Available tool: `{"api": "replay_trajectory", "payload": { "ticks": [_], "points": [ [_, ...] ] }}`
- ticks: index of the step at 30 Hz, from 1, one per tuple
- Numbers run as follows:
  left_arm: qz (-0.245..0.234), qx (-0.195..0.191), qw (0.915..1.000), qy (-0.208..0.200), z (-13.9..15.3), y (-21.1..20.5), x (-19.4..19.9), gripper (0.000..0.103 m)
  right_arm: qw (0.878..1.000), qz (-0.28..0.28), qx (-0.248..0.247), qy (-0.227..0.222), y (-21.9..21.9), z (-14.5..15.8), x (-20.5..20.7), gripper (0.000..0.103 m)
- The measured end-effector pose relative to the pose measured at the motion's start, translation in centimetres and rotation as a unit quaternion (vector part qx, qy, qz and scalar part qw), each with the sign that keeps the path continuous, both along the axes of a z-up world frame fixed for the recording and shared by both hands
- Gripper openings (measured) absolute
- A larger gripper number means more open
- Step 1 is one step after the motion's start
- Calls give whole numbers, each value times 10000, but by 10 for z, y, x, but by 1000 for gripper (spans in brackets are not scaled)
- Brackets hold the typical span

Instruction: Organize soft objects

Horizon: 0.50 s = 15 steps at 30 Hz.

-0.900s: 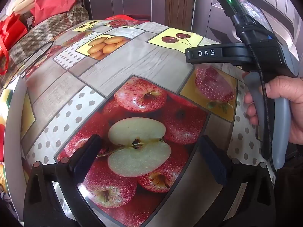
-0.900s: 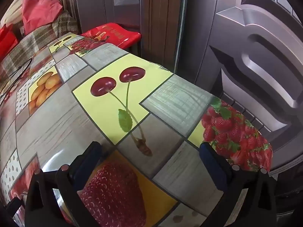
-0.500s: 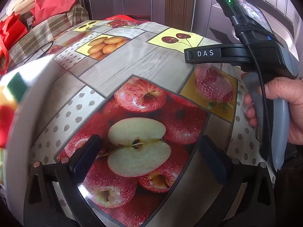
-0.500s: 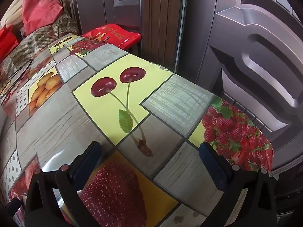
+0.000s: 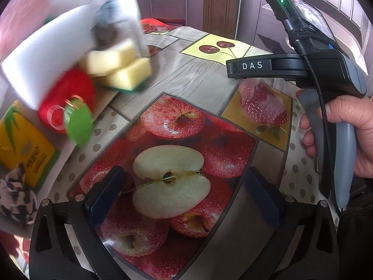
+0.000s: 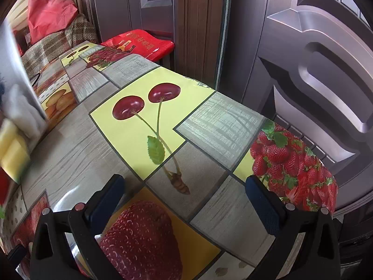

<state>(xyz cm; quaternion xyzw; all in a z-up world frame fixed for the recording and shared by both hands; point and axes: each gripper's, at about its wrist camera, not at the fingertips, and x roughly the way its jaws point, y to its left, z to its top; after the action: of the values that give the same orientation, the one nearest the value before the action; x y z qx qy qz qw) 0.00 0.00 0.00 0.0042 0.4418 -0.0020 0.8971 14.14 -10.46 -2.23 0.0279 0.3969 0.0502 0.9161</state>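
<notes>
A white bin (image 5: pixel 46 53), blurred with motion, is tilted over the table's left side, and soft things are tumbling out of it. Among them are two yellow sponges (image 5: pixel 116 67), a red plush piece with a green leaf (image 5: pixel 67 98), a yellow packet (image 5: pixel 23 144) and a black-and-white patterned cloth (image 5: pixel 16 198). My left gripper (image 5: pixel 184 186) is open over the printed apple, holding nothing. My right gripper (image 6: pixel 184 196) is open and holds nothing; it hangs over the printed strawberry. The bin's edge (image 6: pixel 23 81) and the sponges (image 6: pixel 11 149) show at the far left of the right wrist view.
The table (image 6: pixel 221 128) wears a fruit-print oilcloth. A person's hand (image 5: pixel 349 128) holds the right gripper's handle on the table's right. Dark panelled doors (image 6: pixel 326 58) stand close behind, with a red bag on a stool (image 6: pixel 139 44) and a checked cushion (image 6: pixel 58 44) at the far end.
The white bin has swung in from the left and tipped, and the sponges, red plush, packet and cloth have come into view. Neither gripper has moved.
</notes>
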Motion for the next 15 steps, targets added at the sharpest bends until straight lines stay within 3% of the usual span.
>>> {"api": "replay_trajectory", "payload": {
  "ticks": [15],
  "points": [
    [0,1,10000,3,1,-2,1,102,10000,-3,-3,-9,0,-1,0,103]
  ]
}}
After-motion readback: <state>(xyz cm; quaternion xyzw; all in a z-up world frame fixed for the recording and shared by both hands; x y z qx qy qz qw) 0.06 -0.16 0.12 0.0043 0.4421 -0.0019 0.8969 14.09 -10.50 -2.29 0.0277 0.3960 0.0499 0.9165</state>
